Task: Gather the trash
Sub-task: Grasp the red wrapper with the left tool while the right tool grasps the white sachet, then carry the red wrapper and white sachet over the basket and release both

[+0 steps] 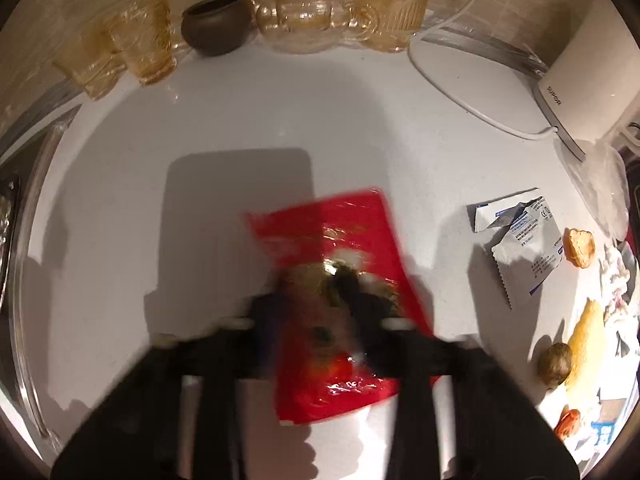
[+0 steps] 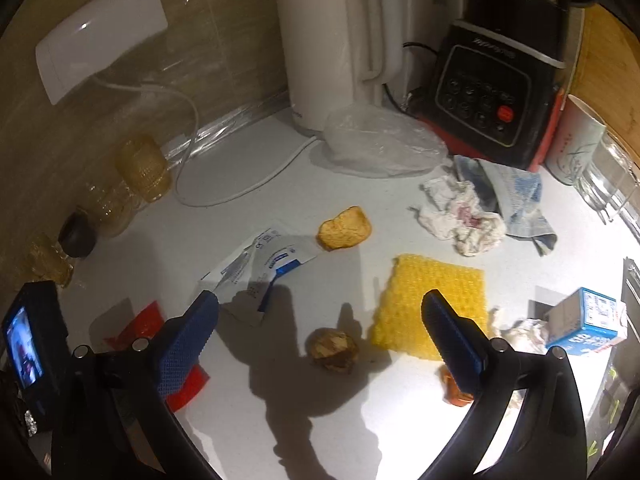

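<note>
Left gripper (image 1: 320, 300): clenched on the red wrapper (image 1: 340, 232), which is carried above the white counter (image 1: 240, 100); heavy motion blur is noted.
Right gripper (image 2: 320, 312): spread wide and empty, held over the littered near part of the counter.
Red wrapper, location: lifted off the surface between the left jaws; a red corner is also seen at the near left of the right view.
Trash remaining, centre: torn white sachet (image 2: 264, 264), orange-brown crust (image 2: 344, 228), brown crumpled ball (image 2: 332, 350), yellow bubble sheet (image 2: 432, 300).
Trash remaining, right: stained tissue (image 2: 464, 220), blue carton (image 2: 588, 320), clear plastic bag (image 2: 380, 144).
Not trash: amber glasses (image 1: 148, 40), glass teapot (image 1: 304, 16), dark pot (image 1: 212, 24), white kettle (image 2: 332, 40), black appliance (image 2: 492, 76).
Step in hand: 1 item is judged picked up and in transit; no bin is visible.
Next move: the wrapper is to be carried to a bin out of view; the brown ball lies between the right jaws' line, so a descent and closing is called for.
</note>
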`<state>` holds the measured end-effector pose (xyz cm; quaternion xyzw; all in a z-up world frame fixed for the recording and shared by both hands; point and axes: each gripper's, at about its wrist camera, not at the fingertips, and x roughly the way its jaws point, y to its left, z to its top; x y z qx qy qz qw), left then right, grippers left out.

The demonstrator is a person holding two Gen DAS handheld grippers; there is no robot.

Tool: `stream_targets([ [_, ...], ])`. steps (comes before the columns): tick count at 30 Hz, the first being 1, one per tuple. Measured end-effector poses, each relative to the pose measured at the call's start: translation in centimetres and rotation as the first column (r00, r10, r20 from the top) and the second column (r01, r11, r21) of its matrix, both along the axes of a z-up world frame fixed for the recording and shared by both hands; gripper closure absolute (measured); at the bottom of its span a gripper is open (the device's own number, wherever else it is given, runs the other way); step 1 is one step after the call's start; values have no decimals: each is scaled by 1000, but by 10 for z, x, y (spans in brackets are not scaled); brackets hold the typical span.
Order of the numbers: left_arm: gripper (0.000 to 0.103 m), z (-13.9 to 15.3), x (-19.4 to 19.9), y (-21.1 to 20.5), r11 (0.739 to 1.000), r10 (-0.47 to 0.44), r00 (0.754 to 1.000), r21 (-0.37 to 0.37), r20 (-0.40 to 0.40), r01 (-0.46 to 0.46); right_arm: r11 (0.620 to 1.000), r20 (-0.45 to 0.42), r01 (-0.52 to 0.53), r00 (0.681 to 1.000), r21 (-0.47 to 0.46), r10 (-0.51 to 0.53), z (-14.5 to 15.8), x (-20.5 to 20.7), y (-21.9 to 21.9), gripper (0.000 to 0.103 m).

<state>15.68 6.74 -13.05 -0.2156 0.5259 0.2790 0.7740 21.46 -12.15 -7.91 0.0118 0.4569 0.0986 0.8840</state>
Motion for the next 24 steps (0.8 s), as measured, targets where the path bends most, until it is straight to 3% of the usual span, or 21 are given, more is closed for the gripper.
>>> stream_targets([
  [3, 100, 0, -3, 12, 998, -54, 998, -34, 18, 54, 1000, -36, 9, 999, 9, -9, -10, 12, 15, 2],
  [9, 101, -3, -7, 41, 990, -126, 991, -57, 48, 128, 999, -96, 32, 995, 0, -32, -33, 33, 51, 7],
  [11, 102, -4, -11, 45, 986, -155, 986, -60, 58, 158, 999, -117, 33, 992, -29, -36, -42, 41, 63, 17],
  [15, 102, -1, -16, 52, 977, -190, 977, -78, 95, 198, 997, -162, 67, 984, -35, -71, -61, 54, 74, 27],
  [18, 102, 2, -17, 54, 971, -225, 968, -61, 115, 233, 997, -179, 82, 980, -18, -83, -70, 60, 76, 45],
  [20, 102, 3, -15, 56, 968, -236, 964, -61, 125, 245, 997, -180, 80, 980, -7, -80, -74, 62, 78, 66],
  [22, 102, 4, -15, 58, 963, -252, 959, -60, 130, 261, 997, -183, 71, 981, 15, -67, -76, 63, 77, 74],
  [24, 102, 4, -15, 58, 962, -260, 956, -54, 135, 269, 997, -175, 68, 983, 27, -62, -75, 62, 77, 76],
])
